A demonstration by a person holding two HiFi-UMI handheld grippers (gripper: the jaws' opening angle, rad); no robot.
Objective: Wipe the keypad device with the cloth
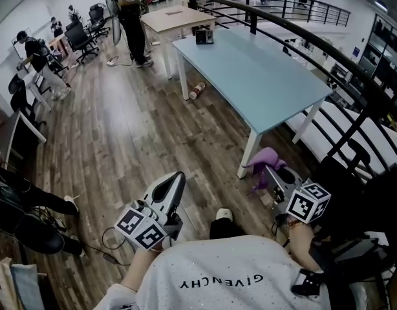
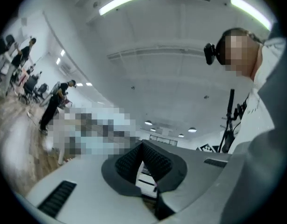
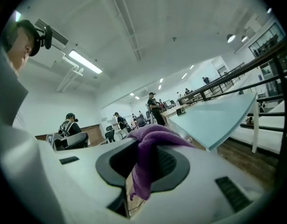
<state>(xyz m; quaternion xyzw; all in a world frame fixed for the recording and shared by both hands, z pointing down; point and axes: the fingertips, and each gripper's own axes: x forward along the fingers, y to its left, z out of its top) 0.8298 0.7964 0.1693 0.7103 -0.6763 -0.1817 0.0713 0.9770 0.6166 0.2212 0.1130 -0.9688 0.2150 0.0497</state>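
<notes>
The wiping had not yet begun; I judge this was the approach. The right gripper's (image 1: 276,176) jaws were clamped on the purple cloth (image 3: 150,143), which draped over their tips. The left gripper's (image 2: 142,146) jaws were pressed together, with nothing between them. The keypad device (image 1: 204,36) sat at the far end of the table (image 1: 263,76), well ahead of both jaws. The next move would call for carrying the cloth forward to it.
</notes>
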